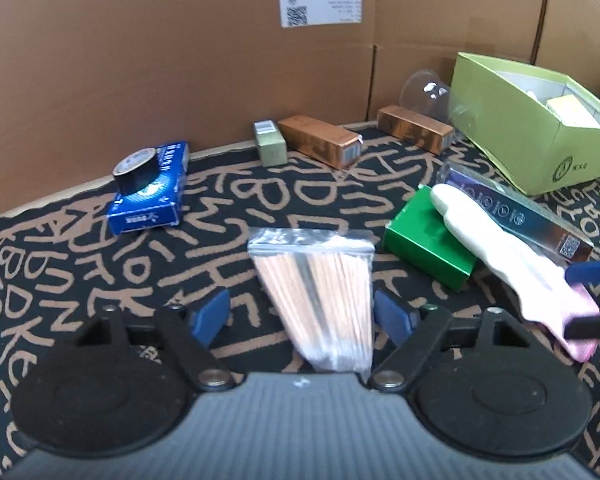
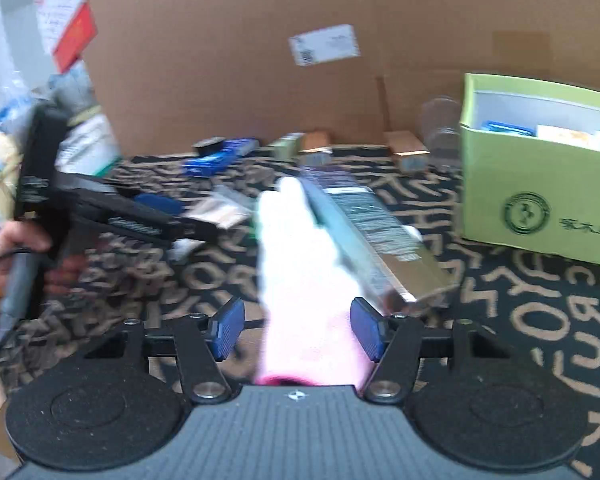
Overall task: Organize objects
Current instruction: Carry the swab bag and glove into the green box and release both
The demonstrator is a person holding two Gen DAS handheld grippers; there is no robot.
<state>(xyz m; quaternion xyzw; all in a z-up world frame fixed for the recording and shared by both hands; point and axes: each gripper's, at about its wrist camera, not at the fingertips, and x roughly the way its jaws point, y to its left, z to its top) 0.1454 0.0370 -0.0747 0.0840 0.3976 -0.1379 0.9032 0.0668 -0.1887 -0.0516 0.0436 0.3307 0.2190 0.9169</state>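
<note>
Left gripper point(image 1: 300, 314) jaws spread around bagged sticks point(image 1: 316, 280) (untouched), right gripper point(image 2: 298, 328) jaws likewise around glove point(image 2: 300, 264).

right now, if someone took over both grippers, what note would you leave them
Left gripper: open, astride the bag of sticks, pads clear of it.
Right gripper: open around the sock, not gripping it.
Green box at right already holds a few items.
Loose on the mat: bag, sock, long box, small green box, blue box with tape roll, boxes by the back wall.
Left: put these away.
</note>
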